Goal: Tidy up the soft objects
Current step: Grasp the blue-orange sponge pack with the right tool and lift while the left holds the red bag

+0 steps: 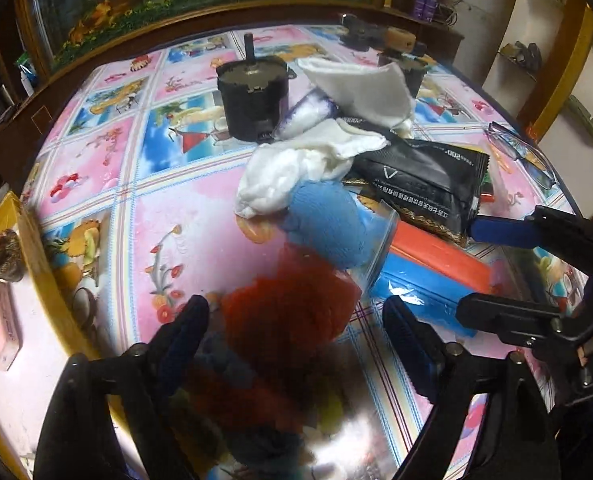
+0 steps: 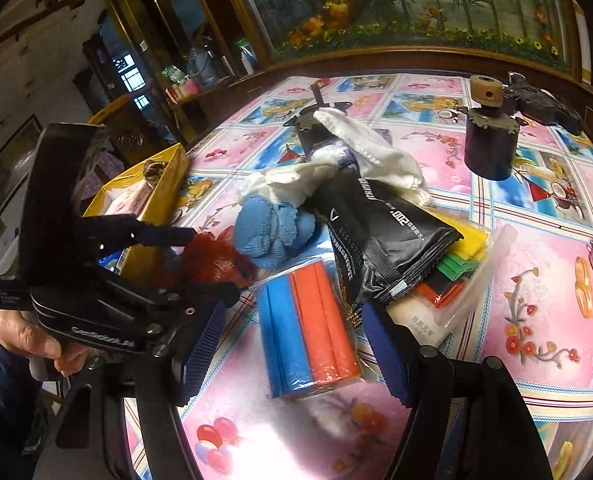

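Note:
A red mesh pouf (image 1: 288,312) lies on the pink patterned tablecloth (image 1: 168,208) between the fingers of my left gripper (image 1: 296,304), whose jaws stand apart around it without clearly pressing. From the right wrist view the same left gripper (image 2: 216,262) straddles the pouf (image 2: 212,260). Just beyond lie a blue towel (image 1: 324,228), a white cloth (image 1: 296,168) and a black packet (image 1: 420,176). My right gripper (image 2: 292,312) is open either side of a wrapped blue-and-orange pack (image 2: 308,332), with a gap at its left pad.
A yellow box (image 2: 164,184) holding small items stands at the table's left edge. Behind the pile stands a black cylinder pot (image 1: 252,96), and a second dark one (image 2: 488,148) sits far right. Glasses (image 1: 520,152) and a bag of coloured sheets (image 2: 464,256) lie to the right.

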Demonstrator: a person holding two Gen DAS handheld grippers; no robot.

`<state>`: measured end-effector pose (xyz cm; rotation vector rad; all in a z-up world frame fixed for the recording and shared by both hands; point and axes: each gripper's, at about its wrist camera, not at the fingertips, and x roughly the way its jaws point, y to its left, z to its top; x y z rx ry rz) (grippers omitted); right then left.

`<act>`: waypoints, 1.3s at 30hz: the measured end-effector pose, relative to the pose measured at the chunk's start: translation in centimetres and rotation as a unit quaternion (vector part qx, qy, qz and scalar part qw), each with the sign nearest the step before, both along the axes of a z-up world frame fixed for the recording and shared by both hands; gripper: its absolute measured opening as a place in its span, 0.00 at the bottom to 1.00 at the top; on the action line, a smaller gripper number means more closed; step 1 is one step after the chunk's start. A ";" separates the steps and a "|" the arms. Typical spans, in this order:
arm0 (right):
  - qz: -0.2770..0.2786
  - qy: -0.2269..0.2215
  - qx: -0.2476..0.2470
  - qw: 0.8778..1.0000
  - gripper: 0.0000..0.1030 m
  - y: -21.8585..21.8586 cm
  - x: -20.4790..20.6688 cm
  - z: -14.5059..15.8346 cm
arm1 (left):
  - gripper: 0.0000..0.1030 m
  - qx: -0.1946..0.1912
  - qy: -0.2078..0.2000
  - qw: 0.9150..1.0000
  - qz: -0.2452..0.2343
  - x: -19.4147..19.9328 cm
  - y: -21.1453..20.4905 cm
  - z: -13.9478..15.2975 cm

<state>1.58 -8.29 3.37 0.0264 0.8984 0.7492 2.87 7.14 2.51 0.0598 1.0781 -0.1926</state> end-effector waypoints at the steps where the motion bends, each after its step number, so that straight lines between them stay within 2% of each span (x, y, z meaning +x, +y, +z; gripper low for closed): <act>1: -0.004 0.002 0.002 1.000 0.73 -0.1 0.2 0.0 | 0.54 0.001 0.012 1.000 -0.001 0.3 -0.2 -0.4; 4: -0.016 0.009 0.009 1.000 0.73 -0.7 0.5 -0.1 | 0.52 0.014 0.008 1.000 0.000 -0.1 -1.0 -0.6; 10: -0.001 0.004 0.006 1.000 0.73 -0.4 0.0 0.0 | 0.49 -0.002 -0.012 1.000 0.003 -2.5 -1.8 -0.1; 14: 0.011 0.005 -0.005 1.000 0.73 0.2 -0.1 -0.2 | 0.49 -0.033 -0.032 0.999 0.026 -4.4 -0.7 1.0; 19: 0.025 -0.006 -0.045 0.999 0.73 1.6 -0.6 -0.8 | 0.49 -0.076 -0.063 0.994 0.040 -6.9 0.5 1.9; 25: 0.031 -0.007 -0.088 0.996 0.73 2.7 -0.7 -1.9 | 0.49 -0.071 -0.084 0.993 0.042 -8.5 0.0 1.4; 27: 0.035 -0.021 -0.102 0.994 0.73 3.1 -1.0 -2.0 | 0.49 -0.067 -0.089 0.993 0.044 -8.7 -0.2 1.4; 28: 0.038 -0.023 -0.100 0.994 0.71 3.1 -1.1 -2.1 | 0.49 -0.062 -0.094 0.993 0.047 -8.8 -0.3 1.5; 29: 0.036 -0.024 -0.097 0.994 0.57 3.0 -1.1 -2.1 | 0.49 -0.055 -0.101 0.992 0.050 -8.9 -0.3 1.6; 30: 0.036 -0.024 -0.094 0.995 0.49 2.8 -1.0 -2.1 | 0.49 -0.049 -0.105 0.992 0.052 -9.0 -0.4 1.7; 36: 0.040 -0.018 -0.045 0.998 0.45 2.2 -1.1 -1.3 | 0.49 -0.030 -0.131 0.988 0.075 -9.1 0.0 2.5; 39: 0.025 -0.026 -0.025 0.999 0.45 1.5 -1.1 -0.7 | 0.49 -0.030 -0.138 0.986 0.091 -8.9 0.8 3.0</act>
